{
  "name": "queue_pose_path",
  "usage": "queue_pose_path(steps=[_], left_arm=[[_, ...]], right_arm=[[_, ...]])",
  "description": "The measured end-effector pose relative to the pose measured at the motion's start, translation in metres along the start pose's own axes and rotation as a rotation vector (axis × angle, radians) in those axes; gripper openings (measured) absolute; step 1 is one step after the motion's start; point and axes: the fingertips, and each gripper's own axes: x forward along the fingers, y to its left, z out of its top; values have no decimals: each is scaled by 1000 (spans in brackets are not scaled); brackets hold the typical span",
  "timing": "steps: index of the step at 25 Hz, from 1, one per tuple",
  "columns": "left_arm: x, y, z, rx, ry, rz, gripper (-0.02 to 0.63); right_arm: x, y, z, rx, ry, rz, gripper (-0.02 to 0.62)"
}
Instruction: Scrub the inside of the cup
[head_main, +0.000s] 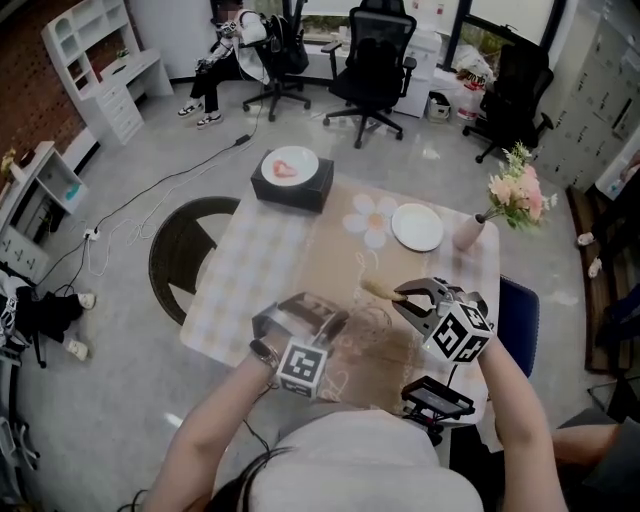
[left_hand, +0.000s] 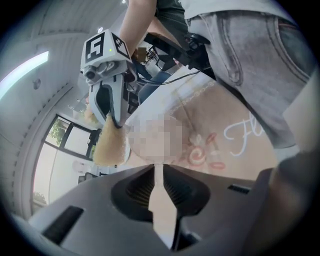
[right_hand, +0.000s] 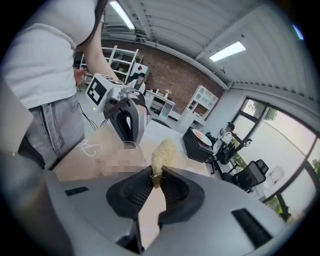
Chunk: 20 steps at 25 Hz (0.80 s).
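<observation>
I hold a clear glass cup (head_main: 365, 322) over the near part of the table (head_main: 260, 270). My left gripper (head_main: 325, 318) is shut on its thin wall (left_hand: 159, 172); a blurred patch hides most of the cup in that view. My right gripper (head_main: 410, 298) is shut on the end of a pale yellow loofah scrubber (head_main: 380, 290). The scrubber (right_hand: 162, 154) sticks out past the jaws, just above and beside the cup (right_hand: 129, 150), outside it. From the left gripper view the right gripper (left_hand: 114, 120) hangs over the cup with the scrubber (left_hand: 107, 145) pointing down.
On the patterned tablecloth stand a white plate (head_main: 417, 226), a pink vase (head_main: 467, 233) with flowers at the right edge, and a black box (head_main: 292, 185) bearing a plate at the far side. A black clamp device (head_main: 437, 398) sits at the near edge. Office chairs stand beyond.
</observation>
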Motion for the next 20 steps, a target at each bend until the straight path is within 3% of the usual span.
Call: queue_pose_path(steps=[8,20], left_arm=[[-1,3,2,32,0,12,57],[0,7,6,86,3,28,57]], right_arm=[[-2,20,3,-164,36,74,48],[30,18,-23,-213,133,180,48]])
